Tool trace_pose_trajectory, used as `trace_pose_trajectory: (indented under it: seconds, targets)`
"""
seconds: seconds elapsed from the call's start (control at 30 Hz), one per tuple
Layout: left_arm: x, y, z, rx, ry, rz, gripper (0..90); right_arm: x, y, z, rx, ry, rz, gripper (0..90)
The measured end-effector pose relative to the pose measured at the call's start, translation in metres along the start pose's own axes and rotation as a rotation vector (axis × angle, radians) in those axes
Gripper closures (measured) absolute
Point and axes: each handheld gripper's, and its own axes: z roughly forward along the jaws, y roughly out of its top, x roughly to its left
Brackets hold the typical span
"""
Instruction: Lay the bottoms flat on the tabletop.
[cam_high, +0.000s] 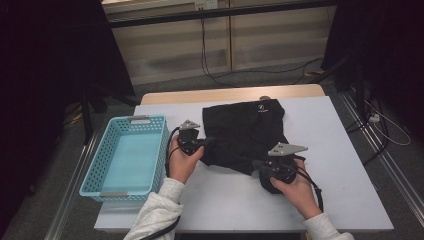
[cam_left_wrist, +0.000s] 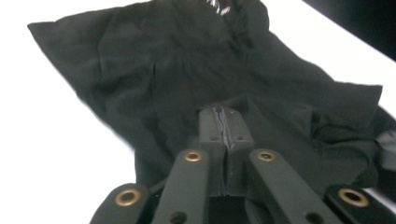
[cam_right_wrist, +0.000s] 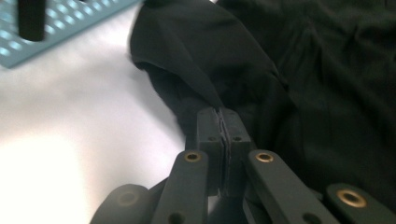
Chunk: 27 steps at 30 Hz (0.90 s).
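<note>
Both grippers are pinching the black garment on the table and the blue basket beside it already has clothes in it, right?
Not quite. The high view shows the blue basket empty. The rest holds: the left gripper and right gripper are both shut on the black garment.

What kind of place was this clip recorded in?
Probably a lab or recording workspace, not a home: a white table set before dark curtains, loose cables on the floor, and a light blue basket beside a black garment.

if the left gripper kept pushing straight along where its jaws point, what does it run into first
Most likely more of the black garment: the left gripper is shut on a fold of it, and the cloth spreads across the white table straight ahead. Depth past the cloth is hard to judge.
</note>
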Motion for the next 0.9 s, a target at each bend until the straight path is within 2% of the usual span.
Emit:
trace_pose_trajectory:
  seconds: [0.03, 0.13, 0.17, 0.2, 0.3, 0.4, 0.5, 0.53, 0.6, 0.67, 0.7, 0.83, 0.9]
  targets:
    - [0.001, -0.003, 0.001, 0.003, 0.003, 0.001, 83.0, -0.002, -0.003, 0.003, 0.007, -0.009, 0.003, 88.9]
    - [0.003, -0.012, 0.001, 0.027, 0.028, 0.009, 56.7, -0.008, -0.007, 0.008, 0.018, -0.035, 0.021, 88.9]
    - [0.003, -0.015, 0.0, 0.043, 0.02, 0.007, 48.6, -0.009, -0.007, 0.008, 0.02, -0.046, 0.016, 88.8]
    - [0.004, -0.019, -0.001, 0.027, 0.019, 0.012, 43.6, -0.009, -0.007, 0.007, 0.016, -0.053, 0.012, 88.8]
    - [0.004, -0.029, -0.003, 0.032, 0.024, 0.044, 32.1, -0.009, -0.007, 0.006, 0.02, -0.068, 0.003, 88.8]
    - [0.005, -0.039, -0.003, 0.07, -0.011, 0.041, 25.8, -0.009, -0.008, 0.006, 0.02, -0.066, 0.009, 88.6]
    - [0.005, -0.046, 0.001, 0.101, -0.003, 0.109, 25.9, -0.008, -0.008, 0.005, 0.019, -0.064, 0.007, 88.4]
    - [0.005, -0.046, 0.002, 0.109, -0.007, 0.123, 26.1, -0.008, -0.008, 0.005, 0.017, -0.062, 0.008, 88.3]
    - [0.005, -0.047, 0.004, 0.117, -0.012, 0.117, 30.1, -0.007, -0.008, 0.003, 0.013, -0.062, 0.004, 88.1]
    - [0.005, -0.047, 0.006, 0.118, -0.002, 0.152, 33.3, -0.006, -0.008, 0.002, 0.012, -0.058, -0.011, 87.8]
    - [0.004, -0.047, 0.007, 0.12, 0.002, 0.171, 37.6, -0.006, -0.008, 0.002, 0.011, -0.058, -0.017, 87.7]
    - [0.003, -0.047, 0.009, 0.114, 0.005, 0.207, 51.6, -0.006, -0.008, 0.001, 0.009, -0.06, -0.012, 87.4]
    - [0.0, -0.046, 0.009, 0.118, -0.007, 0.194, 65.1, -0.006, -0.009, 0.001, 0.007, -0.061, -0.012, 87.4]
